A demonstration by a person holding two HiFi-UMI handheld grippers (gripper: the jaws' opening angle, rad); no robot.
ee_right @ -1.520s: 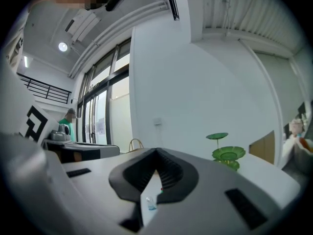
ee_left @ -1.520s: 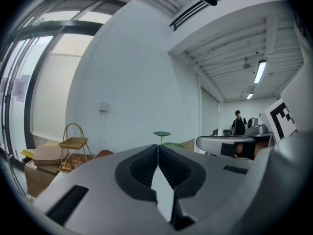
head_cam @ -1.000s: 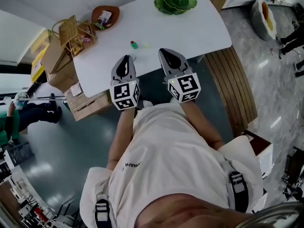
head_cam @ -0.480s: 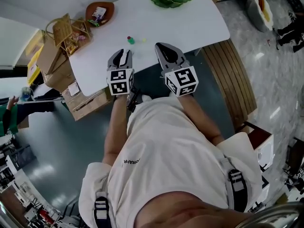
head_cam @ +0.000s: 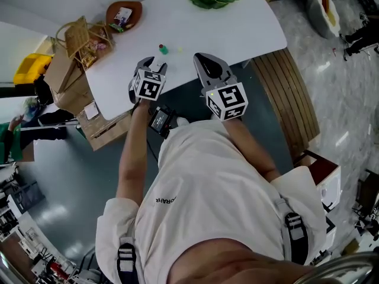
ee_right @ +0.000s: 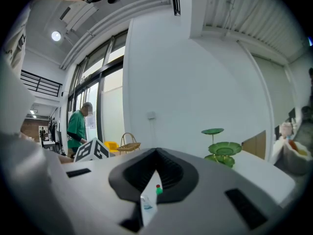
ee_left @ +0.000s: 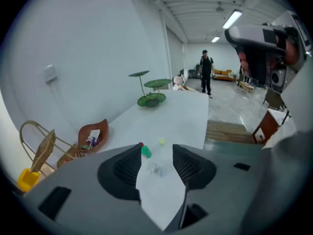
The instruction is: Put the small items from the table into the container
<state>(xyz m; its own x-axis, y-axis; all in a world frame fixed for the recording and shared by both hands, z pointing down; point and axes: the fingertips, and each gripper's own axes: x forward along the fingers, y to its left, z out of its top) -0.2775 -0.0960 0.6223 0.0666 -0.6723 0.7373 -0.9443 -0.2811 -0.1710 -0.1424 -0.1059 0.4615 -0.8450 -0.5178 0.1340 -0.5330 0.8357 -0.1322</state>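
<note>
Frankly, with the clear bit (ee_left: 153, 169), green bit (ee_left: 145, 152) and yellow bit (ee_left: 161, 141) loose at lower centre on the table (ee_left: 186, 114), we fear the opening, empty jaws of our left gripper (ee_left: 156, 156) may flick one off the edge, while the right gripper (ee_right: 157, 152) sits pressed together and bare, and the shirt print (head_cam: 166, 203) is unreadable.

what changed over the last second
The left claw dipped toward the table and tilted down; its jaws are opening on nothing, a small clear item lying just ahead. The right claw, shut, and the green item stayed put.
</note>
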